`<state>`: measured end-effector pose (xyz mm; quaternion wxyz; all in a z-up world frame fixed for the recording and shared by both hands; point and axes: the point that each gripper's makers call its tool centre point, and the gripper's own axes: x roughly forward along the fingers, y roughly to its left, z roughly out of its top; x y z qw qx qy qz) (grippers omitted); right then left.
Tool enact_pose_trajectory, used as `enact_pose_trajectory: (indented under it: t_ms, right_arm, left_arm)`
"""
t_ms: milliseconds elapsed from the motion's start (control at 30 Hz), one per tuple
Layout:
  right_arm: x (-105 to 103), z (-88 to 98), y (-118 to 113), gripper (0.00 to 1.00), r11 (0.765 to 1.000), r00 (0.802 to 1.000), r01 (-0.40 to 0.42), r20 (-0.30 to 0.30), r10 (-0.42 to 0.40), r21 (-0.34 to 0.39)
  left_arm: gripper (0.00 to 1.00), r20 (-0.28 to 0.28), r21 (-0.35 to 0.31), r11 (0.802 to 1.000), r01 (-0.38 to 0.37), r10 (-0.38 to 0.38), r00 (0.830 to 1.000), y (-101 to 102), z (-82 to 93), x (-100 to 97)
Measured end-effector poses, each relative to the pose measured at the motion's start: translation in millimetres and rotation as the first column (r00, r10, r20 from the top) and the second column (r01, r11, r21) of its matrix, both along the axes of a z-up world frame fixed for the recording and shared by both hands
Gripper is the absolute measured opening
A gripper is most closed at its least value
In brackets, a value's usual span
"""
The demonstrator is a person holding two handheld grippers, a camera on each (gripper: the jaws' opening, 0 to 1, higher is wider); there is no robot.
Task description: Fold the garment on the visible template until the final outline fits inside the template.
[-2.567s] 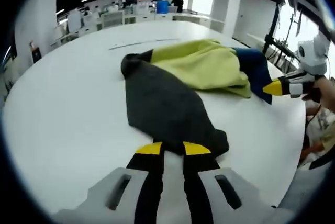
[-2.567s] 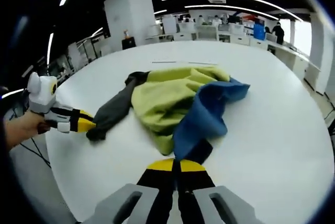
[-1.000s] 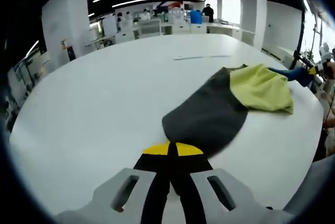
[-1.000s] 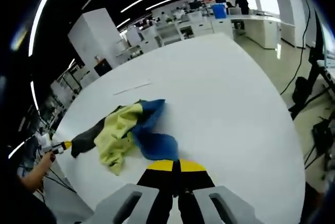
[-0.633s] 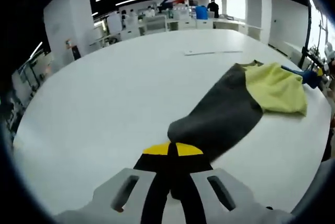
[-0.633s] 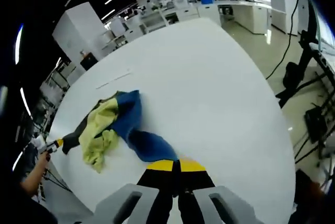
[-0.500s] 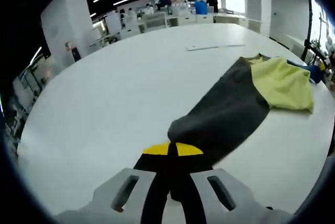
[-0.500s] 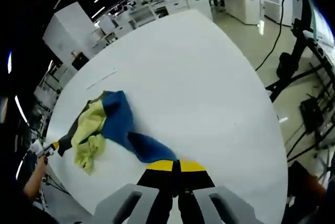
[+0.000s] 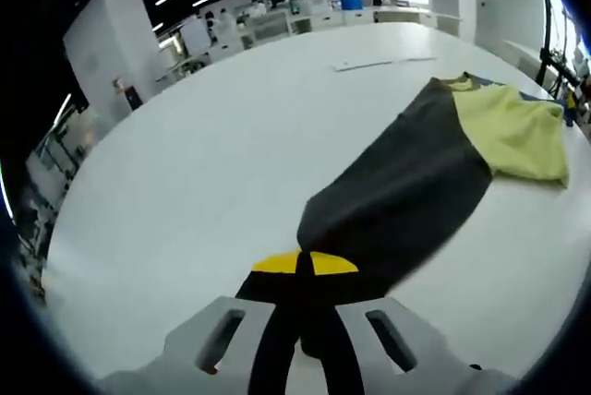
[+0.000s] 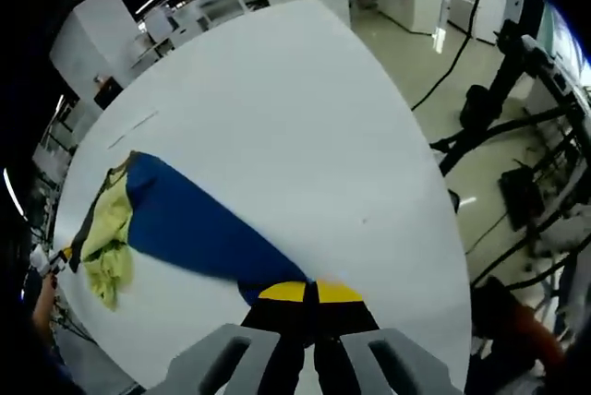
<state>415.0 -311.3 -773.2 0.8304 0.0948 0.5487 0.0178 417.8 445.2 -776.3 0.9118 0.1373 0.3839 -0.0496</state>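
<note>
The garment lies stretched across the white round table [image 9: 185, 164]. Its dark grey sleeve [image 9: 406, 183] runs from my left gripper [image 9: 305, 264], which is shut on the sleeve's end, up to the yellow-green body [image 9: 512, 127]. My right gripper [image 10: 311, 292] is shut on the end of the blue sleeve [image 10: 185, 220], which is pulled out flat towards the yellow-green body [image 10: 106, 238]. A hand holds the left gripper [image 10: 57, 261] at the table's far-left edge. A thin pale line [image 9: 383, 63] on the table lies beyond the garment.
The table's edge [image 10: 434, 229] curves close on the right, with bare floor, cables and dark stands [image 10: 499, 109] beyond it. Desks, white pillars and people fill the far background [image 9: 305, 7]. The tabletop [image 10: 277, 90] spreads wide behind the garment.
Both grippers have drawn apart, each still shut on its sleeve. The grey and blue sleeves now lie longer and flatter, and the bunched middle has spread out.
</note>
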Motion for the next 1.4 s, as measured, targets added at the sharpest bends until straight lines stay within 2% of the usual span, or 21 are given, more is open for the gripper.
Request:
enact_pose_trajectory:
  t_ms: [167, 267, 333, 400, 467, 500, 533, 600, 700, 833, 900, 1100, 1133, 1167, 1233, 1267, 1400]
  right_arm:
    - [3.0, -4.5, -4.9, 0.0, 0.999, 1.0, -0.016, -0.003, 0.016, -0.038]
    - [4.7, -3.9, -0.1, 0.0, 0.996, 0.997, -0.075, 0.009, 0.076, -0.057]
    - [5.4, -2.6, 1.3, 0.0, 0.992, 0.995, -0.103, 0.01, 0.104, -0.077]
    - [7.4, 1.4, 3.9, 0.02, 0.986, 0.99, -0.132, 0.031, 0.136, -0.098]
    - [9.7, 5.3, 8.4, 0.17, 0.986, 0.989, -0.135, 0.051, 0.14, -0.094]
    - [13.0, 8.3, 14.0, 0.29, 0.985, 0.984, -0.152, 0.076, 0.159, -0.087]
    - [10.4, 11.2, 20.8, 0.37, 0.983, 0.983, -0.158, 0.082, 0.165, -0.089]
    - [9.6, 18.3, 38.5, 0.46, 0.973, 0.968, -0.212, 0.121, 0.221, -0.088]
    - [5.6, 26.9, 61.1, 0.57, 0.969, 0.957, -0.239, 0.154, 0.246, -0.062]
    - [3.9, 37.9, 98.1, 0.71, 0.944, 0.917, -0.33, 0.225, 0.328, -0.031]
    - [1.9, 42.8, 119.5, 0.75, 0.921, 0.888, -0.387, 0.254, 0.383, -0.036]
    - [-2.8, 53.9, 171.9, 0.79, 0.855, 0.804, -0.519, 0.328, 0.496, -0.02]
    - [-3.9, 56.1, 181.6, 0.79, 0.839, 0.784, -0.544, 0.343, 0.517, -0.022]
    - [-5.4, 57.1, 187.5, 0.79, 0.831, 0.776, -0.555, 0.346, 0.527, -0.022]
    - [-8.9, 58.8, 202.8, 0.79, 0.801, 0.744, -0.598, 0.358, 0.564, -0.019]
    - [-10.6, 60.0, 212.7, 0.79, 0.78, 0.72, -0.626, 0.371, 0.586, -0.017]
    - [-18.6, 62.4, 239.4, 0.79, 0.719, 0.657, -0.695, 0.396, 0.641, -0.011]
  left_arm:
    - [0.0, -0.009, 0.005, 1.0, -0.003, 0.003, 1.0, 0.8, -1.0, 0.8]
    - [0.0, -0.001, -0.014, 1.0, -0.023, 0.023, 1.0, 0.5, 1.7, 0.0]
    - [0.03, 0.012, -0.025, 0.999, -0.041, 0.042, 0.999, 2.2, 6.3, -0.1]
    - [0.1, 0.045, -0.045, 0.998, -0.049, 0.051, 0.998, 1.4, 13.5, 1.5]
    - [0.19, 0.06, -0.084, 0.995, -0.05, 0.055, 0.997, -3.5, 18.2, 1.0]
    - [0.23, 0.067, -0.099, 0.994, -0.048, 0.054, 0.996, -6.1, 20.0, 1.0]
    - [0.26, 0.075, -0.104, 0.994, -0.04, 0.048, 0.996, -8.2, 22.1, 0.7]
    - [0.34, 0.085, -0.104, 0.994, -0.02, 0.029, 0.996, -13.2, 25.6, -1.1]
    - [0.45, 0.095, -0.132, 0.991, 0.008, 0.004, 0.995, -23.5, 29.1, -4.6]
    - [0.58, 0.111, -0.151, 0.987, 0.056, -0.039, 0.993, -38.6, 33.2, -10.0]
    - [0.64, 0.119, -0.168, 0.983, 0.076, -0.056, 0.991, -47.4, 35.0, -13.2]
    - [0.72, 0.138, -0.177, 0.972, 0.153, -0.13, 0.982, -72.9, 40.4, -21.1]
    - [0.73, 0.138, -0.171, 0.969, 0.177, -0.154, 0.978, -79.2, 41.7, -23.1]
    - [0.73, 0.139, -0.169, 0.967, 0.189, -0.166, 0.976, -83.0, 42.4, -24.3]
    - [0.74, 0.145, -0.18, 0.96, 0.216, -0.192, 0.971, -93.9, 44.7, -27.1]
    - [0.75, 0.146, -0.184, 0.956, 0.231, -0.205, 0.968, -99.0, 45.4, -28.5]
    - [0.74, 0.16, -0.204, 0.938, 0.281, -0.252, 0.955, -122.8, 49.4, -34.8]
